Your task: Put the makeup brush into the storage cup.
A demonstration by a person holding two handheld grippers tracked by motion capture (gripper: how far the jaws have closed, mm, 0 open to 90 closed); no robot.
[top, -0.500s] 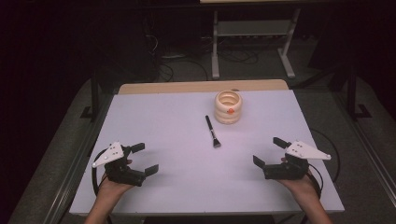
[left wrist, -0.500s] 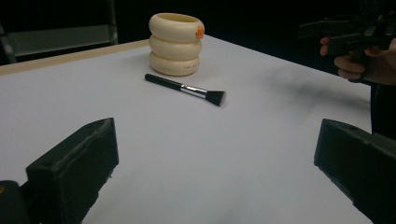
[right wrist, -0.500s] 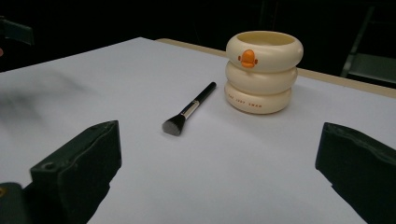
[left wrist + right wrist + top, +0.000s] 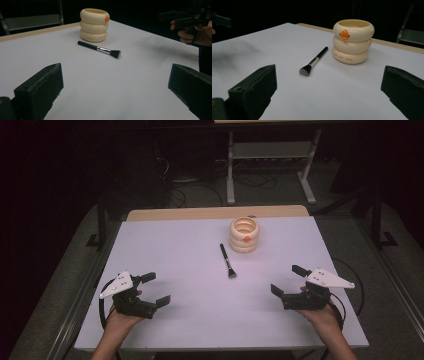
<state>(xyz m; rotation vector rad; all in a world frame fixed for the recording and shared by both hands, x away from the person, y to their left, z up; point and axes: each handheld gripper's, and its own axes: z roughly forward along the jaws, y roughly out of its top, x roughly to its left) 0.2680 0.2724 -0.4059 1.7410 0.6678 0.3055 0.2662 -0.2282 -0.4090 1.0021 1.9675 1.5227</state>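
Leftmost, the left gripper (image 4: 156, 288) has its jaws spread as wide as they go, with nothing between them and nothing touched. The person's left hand (image 4: 121, 315) holds it low over the near left part of the white table (image 4: 190, 320), jaws pointing inward and slightly away. Bare tabletop lies all around it, with the left edge close by.

Toward the middle, well apart from both grippers, the makeup brush (image 4: 228, 261) lies flat, bristles toward the person, handle toward the cream ringed cup (image 4: 245, 235), which stands upright just beyond it, not touching.

At the right, the right gripper (image 4: 290, 280) is likewise fully open and empty. The right hand (image 4: 320, 312) holds it low near the right edge, jaws aimed inward. Open table separates it from the brush.
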